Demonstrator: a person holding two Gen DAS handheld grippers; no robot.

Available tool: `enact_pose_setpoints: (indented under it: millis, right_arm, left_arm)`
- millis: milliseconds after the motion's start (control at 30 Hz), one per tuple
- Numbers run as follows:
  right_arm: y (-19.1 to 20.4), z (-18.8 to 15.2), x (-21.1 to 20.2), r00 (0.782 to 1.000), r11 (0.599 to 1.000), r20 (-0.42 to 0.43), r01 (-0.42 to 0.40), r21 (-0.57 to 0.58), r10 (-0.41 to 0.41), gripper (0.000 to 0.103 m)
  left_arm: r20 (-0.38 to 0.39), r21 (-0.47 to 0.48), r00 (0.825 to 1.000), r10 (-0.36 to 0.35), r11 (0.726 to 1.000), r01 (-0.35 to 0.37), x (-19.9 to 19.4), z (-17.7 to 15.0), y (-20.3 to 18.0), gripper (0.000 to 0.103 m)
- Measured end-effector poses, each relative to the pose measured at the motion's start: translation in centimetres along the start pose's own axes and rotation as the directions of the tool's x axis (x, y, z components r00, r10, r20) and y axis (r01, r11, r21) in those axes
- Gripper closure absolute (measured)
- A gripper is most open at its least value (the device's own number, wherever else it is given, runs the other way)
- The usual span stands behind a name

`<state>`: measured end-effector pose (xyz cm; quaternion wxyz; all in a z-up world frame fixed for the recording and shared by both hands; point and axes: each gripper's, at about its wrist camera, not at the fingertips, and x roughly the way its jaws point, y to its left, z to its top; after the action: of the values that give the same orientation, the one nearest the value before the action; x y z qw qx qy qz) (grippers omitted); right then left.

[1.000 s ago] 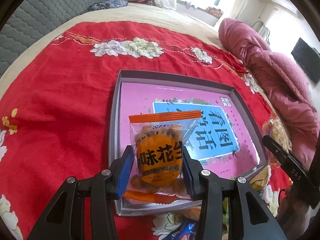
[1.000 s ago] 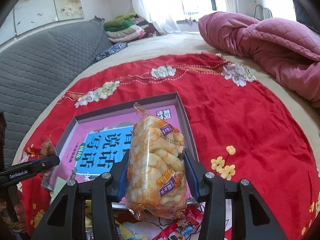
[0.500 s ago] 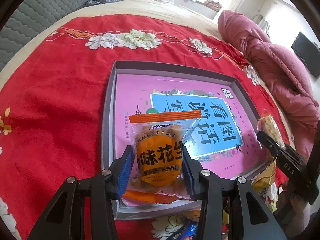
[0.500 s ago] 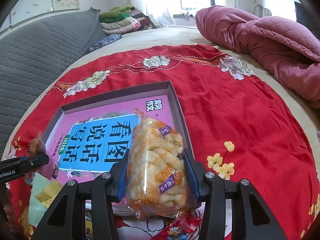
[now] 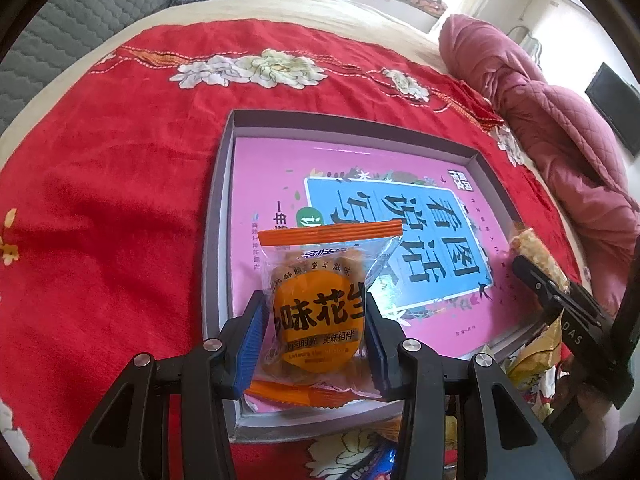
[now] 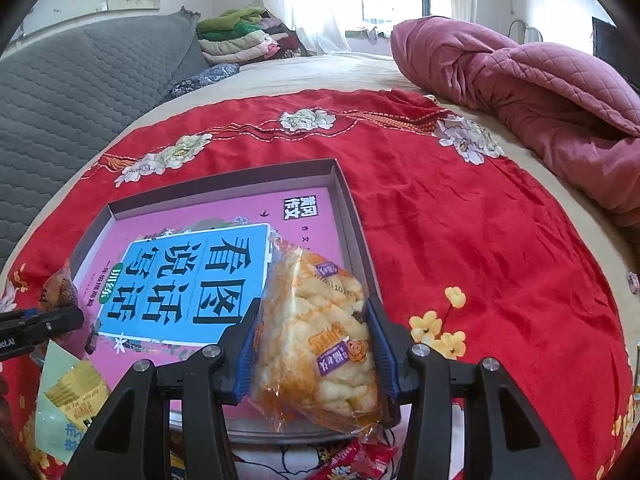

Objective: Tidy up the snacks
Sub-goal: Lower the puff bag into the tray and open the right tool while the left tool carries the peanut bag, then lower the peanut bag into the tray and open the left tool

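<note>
Item: two held snacks, both poised over one shallow grey box (image 5: pixel 218 216) that sits on the red cloth (image 5: pixel 100 200) spread over the bed. Your left gripper (image 5: pixel 316 328) has its jaws clamped on the sides of a peanut packet (image 5: pixel 320 308), which hangs above the box's near-left corner. Your right gripper (image 6: pixel 312 340) has its jaws clamped on a clear bag of puffed snacks (image 6: pixel 320 332), held above the box's near-right corner. Risks, as judged from here: the puffed bag is soft and full of air, so a hard squeeze could crush the pieces or burst the seam; the peanut packet is slick film gripped only at its sides, so it could slip out before it is over the box floor; both loads are close to the near wall, so a release now may leave a packet straddling the wall or dropped onto the loose wrappers lying just outside it; and with both tools working one end of the box, they could knock into each other. Count: boxes, one, its floor a pink and blue printed sheet; held packets, two; grippers, two; loose packets by the near edge, at least three partly visible, exact number not readable; pink quilt (image 6: pixel 540 92) at the far right of the bed, one.
</note>
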<state>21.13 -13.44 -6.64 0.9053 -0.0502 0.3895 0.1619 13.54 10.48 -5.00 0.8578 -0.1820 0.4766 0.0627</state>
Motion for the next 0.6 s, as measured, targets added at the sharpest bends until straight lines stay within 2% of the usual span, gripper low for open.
enact_pose_setpoints:
  millis: [200,267,600]
  right_arm:
    - [-0.15,0.22,0.01,1.000,0.999,-0.002,-0.022,0.028,0.022,0.053]
    - [-0.29,0.22,-0.13,0.999,0.998,-0.004,-0.040,0.039,0.040,0.048]
    - [-0.51,0.16,-0.71,0.999,0.998,0.000,-0.039,0.053,0.040,0.048]
  left_arm:
    - [-0.010,-0.005,1.000,0.004,1.000,-0.004,0.30,0.02,0.17,0.056]
    - [-0.012,-0.004,1.000,0.001,1.000,-0.001,0.35,-0.01,0.15,0.056]
    - [-0.019,0.006,1.000,-0.003,1.000,0.003,0.46,0.01,0.02,0.055]
